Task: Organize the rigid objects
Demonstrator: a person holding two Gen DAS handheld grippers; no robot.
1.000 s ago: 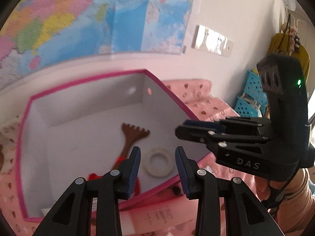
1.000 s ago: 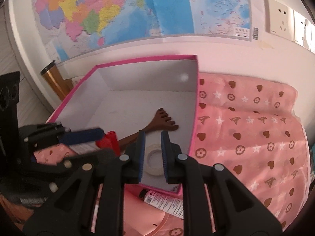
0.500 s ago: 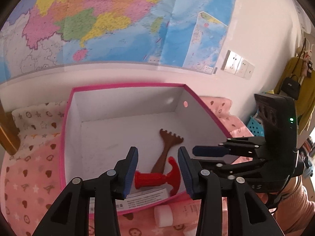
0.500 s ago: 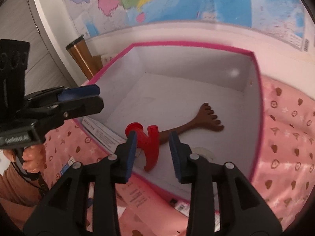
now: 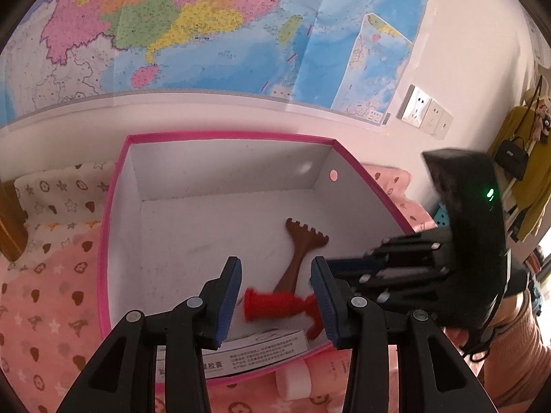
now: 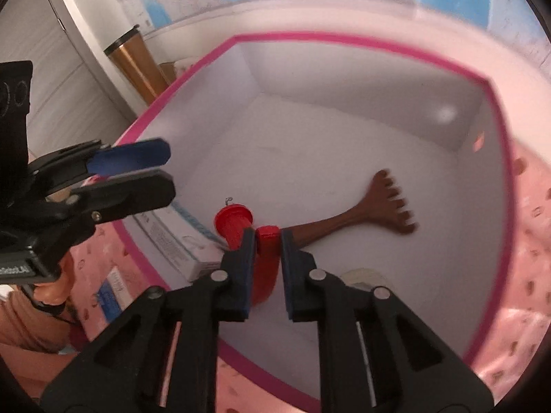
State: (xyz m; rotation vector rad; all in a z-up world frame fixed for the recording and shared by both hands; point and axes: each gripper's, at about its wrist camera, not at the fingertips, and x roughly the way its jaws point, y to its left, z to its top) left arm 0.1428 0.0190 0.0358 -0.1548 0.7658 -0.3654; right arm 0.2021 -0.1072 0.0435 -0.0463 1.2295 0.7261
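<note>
Right gripper (image 6: 268,241) fingers narrow, straddling the head of a red toy hammer (image 6: 267,261), pads just beside or touching its sides; firm hold or mere bracketing cannot be told. Probably closing to lift or shift the hammer, or just releasing it. Hammer's flared handle end (image 6: 234,220) pointing away to the left, lying inside the pink-rimmed white box (image 6: 344,39), crossing the shaft of a brown toy rake (image 6: 382,203) whose tines face the far right wall. Pale tape ring (image 6: 365,277) partly hidden behind the right finger. White printed carton (image 6: 172,241) leaning along the near-left wall.

Left gripper (image 5: 275,296) fingers wide, holding nothing, poised above the box's near edge with the red hammer (image 5: 275,306) seen between them below; likely waiting clear so as not to block the other tool. Carton (image 5: 255,351) against the near wall, a white-capped tube (image 5: 296,378) outside on the pink patterned cloth (image 5: 51,309), still to be stowed.
</note>
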